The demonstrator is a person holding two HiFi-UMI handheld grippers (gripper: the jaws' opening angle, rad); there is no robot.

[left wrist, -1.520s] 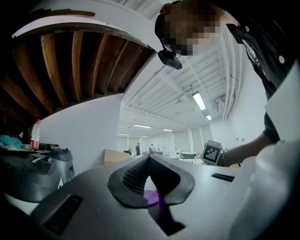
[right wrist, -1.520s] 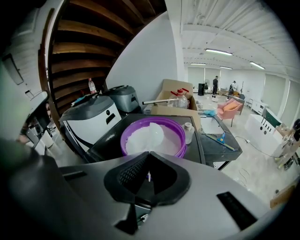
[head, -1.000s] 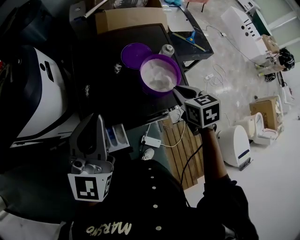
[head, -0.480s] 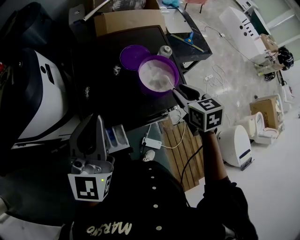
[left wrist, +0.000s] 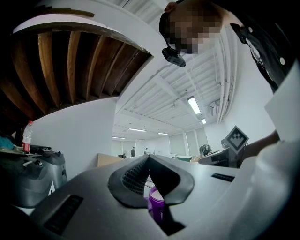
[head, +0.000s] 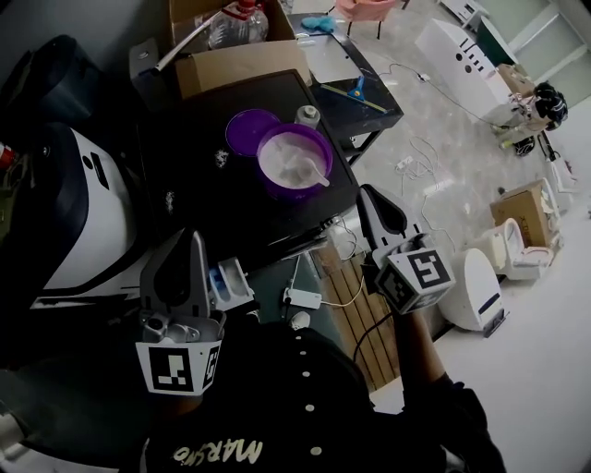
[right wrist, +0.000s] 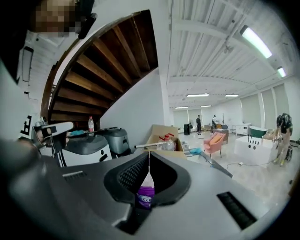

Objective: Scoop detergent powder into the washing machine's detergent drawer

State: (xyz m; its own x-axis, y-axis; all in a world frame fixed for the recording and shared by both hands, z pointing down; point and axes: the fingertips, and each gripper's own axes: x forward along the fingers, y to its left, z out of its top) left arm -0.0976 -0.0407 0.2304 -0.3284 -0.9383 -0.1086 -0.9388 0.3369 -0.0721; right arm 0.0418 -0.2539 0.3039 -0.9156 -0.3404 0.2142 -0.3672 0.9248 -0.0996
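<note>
A purple tub (head: 294,159) of white detergent powder stands on the black table (head: 199,199). A white scoop (head: 314,172) lies in the powder, and the tub's purple lid (head: 249,129) lies beside it. My right gripper (head: 368,192) hangs off the table's right edge, apart from the tub. Its jaws have just been closing and are shut with nothing between them (right wrist: 149,153). The left gripper (head: 194,236) is shut and empty above the open detergent drawer (head: 233,280). In the left gripper view (left wrist: 149,158) a bit of the purple tub (left wrist: 156,206) shows below the tips.
A white and dark washing machine (head: 78,208) fills the left. A cardboard box (head: 242,61), a plastic bottle (head: 236,20) and a small jar (head: 307,115) are behind the tub. A wooden pallet (head: 355,291), cables and white appliances (head: 476,286) are on the floor at right.
The right gripper let go of the scoop, which now lies in the tub, then drew back off the table and rose. The left gripper has hardly moved.
</note>
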